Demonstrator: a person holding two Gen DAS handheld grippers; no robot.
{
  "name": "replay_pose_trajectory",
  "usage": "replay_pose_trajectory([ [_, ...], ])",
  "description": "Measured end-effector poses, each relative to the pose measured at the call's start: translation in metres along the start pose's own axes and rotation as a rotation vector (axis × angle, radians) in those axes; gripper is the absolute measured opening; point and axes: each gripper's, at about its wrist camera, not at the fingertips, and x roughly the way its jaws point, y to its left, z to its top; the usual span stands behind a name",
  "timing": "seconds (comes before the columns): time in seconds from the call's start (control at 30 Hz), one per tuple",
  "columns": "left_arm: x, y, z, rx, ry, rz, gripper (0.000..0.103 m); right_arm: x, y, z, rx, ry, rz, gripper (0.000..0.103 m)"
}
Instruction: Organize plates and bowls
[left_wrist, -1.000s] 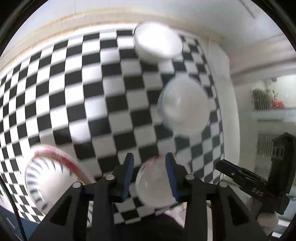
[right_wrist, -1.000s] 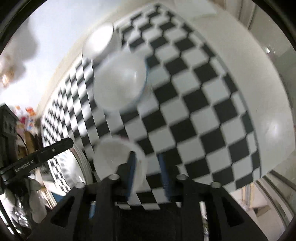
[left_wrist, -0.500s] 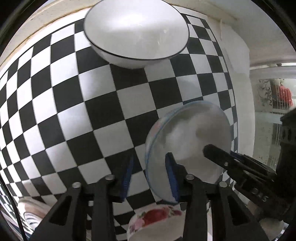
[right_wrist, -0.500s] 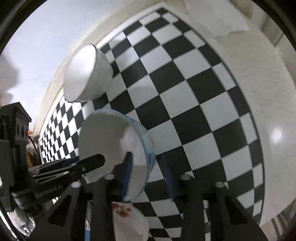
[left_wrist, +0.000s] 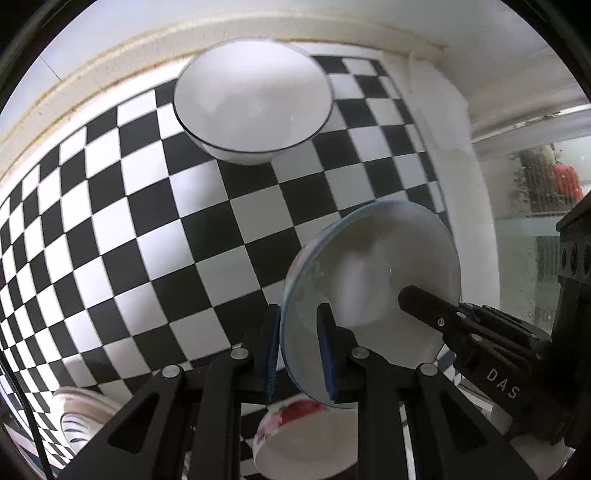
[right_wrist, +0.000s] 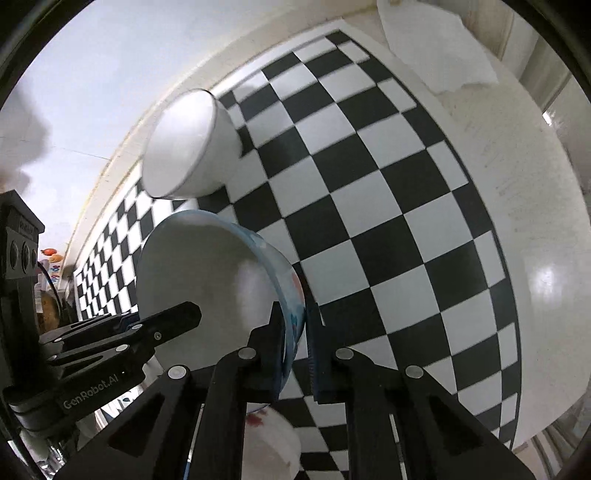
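**Both claws pinched one bowl**

The blue-rimmed bowl (left_wrist: 373, 288) sat tilted above the checkered cloth (left_wrist: 147, 229). The left claw (left_wrist: 297, 354) and right claw (right_wrist: 295, 350), nearly closed, each clamped its rim on opposite sides. A white bowl (left_wrist: 253, 107) stood beyond.

A black-and-white checkered cloth (left_wrist: 155, 236) covers the table (right_wrist: 546, 206), a white napkin (right_wrist: 436, 48) at its edge.
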Motion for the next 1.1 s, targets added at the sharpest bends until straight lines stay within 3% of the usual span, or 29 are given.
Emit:
replay_pose_trajectory([
  [0.37, -0.055, 0.000, -0.060, 0.031, -0.007, -0.043, 0.017, -0.058, 0.032, -0.064, -0.056, -0.043, 0.016, 0.013],
  [0.73, -0.022, 0.010, -0.112, 0.032, 0.082, -0.025, 0.017, -0.040, 0.020, -0.131, -0.037, 0.030, -0.022, 0.013],
  [1.1, 0.002, 0.010, -0.124, 0.053, 0.118, 0.033, 0.017, -0.014, 0.013, -0.150, -0.019, 0.080, -0.044, 0.013],
])
